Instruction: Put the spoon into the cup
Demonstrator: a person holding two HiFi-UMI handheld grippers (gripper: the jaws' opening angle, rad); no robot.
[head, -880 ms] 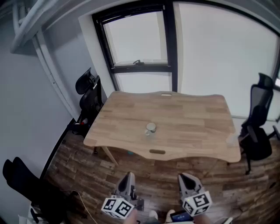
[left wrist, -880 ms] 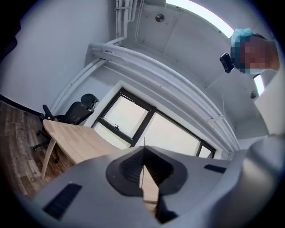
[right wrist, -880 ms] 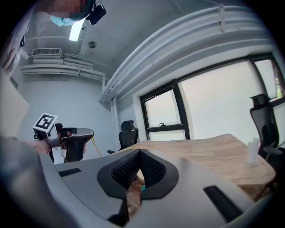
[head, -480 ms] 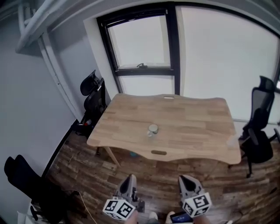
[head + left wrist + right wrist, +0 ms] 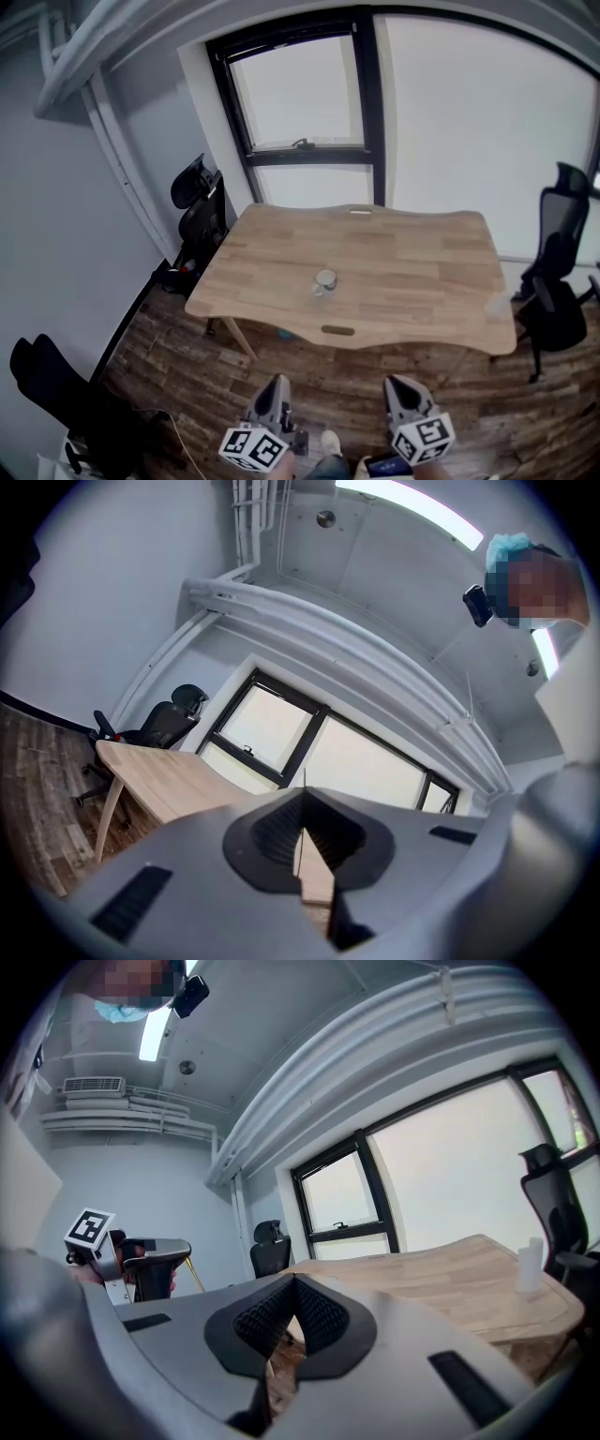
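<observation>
Shoe forward, toward table with cup

Pale wooden table stood on dark plank floor below black-framed window, bright with daylight. Black office chair sat left; grey wall beyond.

I've got both at the bottom: left gripper at seven o'clock, right gripper at five. Side by side, apart, both pointing toward twelve, jaws pressed together on each, empty.
</observation>
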